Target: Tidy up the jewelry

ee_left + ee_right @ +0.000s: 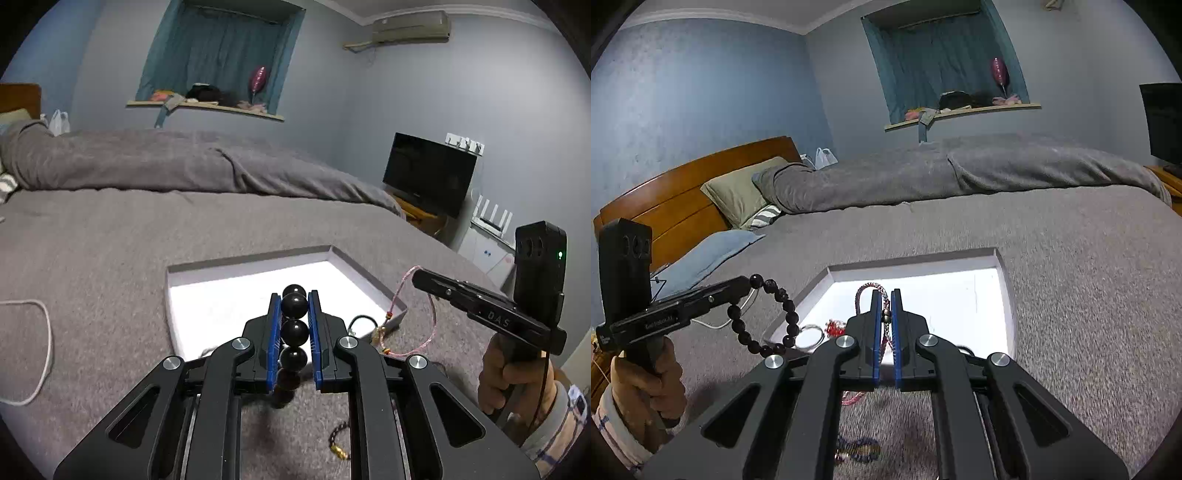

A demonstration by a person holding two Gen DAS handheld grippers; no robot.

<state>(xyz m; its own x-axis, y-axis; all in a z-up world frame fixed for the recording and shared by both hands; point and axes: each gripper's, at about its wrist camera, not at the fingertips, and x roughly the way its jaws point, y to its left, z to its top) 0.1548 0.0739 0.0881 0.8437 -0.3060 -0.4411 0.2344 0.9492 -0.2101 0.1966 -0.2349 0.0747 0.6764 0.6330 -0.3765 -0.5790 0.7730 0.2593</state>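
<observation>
1. Left tongs: drawn narrow, the blue pads clamped on a black bead bracelet; several beads sit stacked between the pads, and the rest of the loop hangs below them, as the right wrist view shows.
2. Right tongs: drawn narrow, gripping a pink cord bracelet; one loop rises ahead of the fingertips, and the remainder trails beneath the tongs. In the left wrist view the same cord hangs from the tips of the right tongs.
3. White tray: open, shallow, resting on the grey bed directly ahead of both tongs.
4. Further jewelry: a thin ring-shaped bangle and a small red piece lie at the tray's near left corner, just left of the right tongs.
5. A dark beaded strand with a gold clasp lies on the bed below the left tongs.
</observation>
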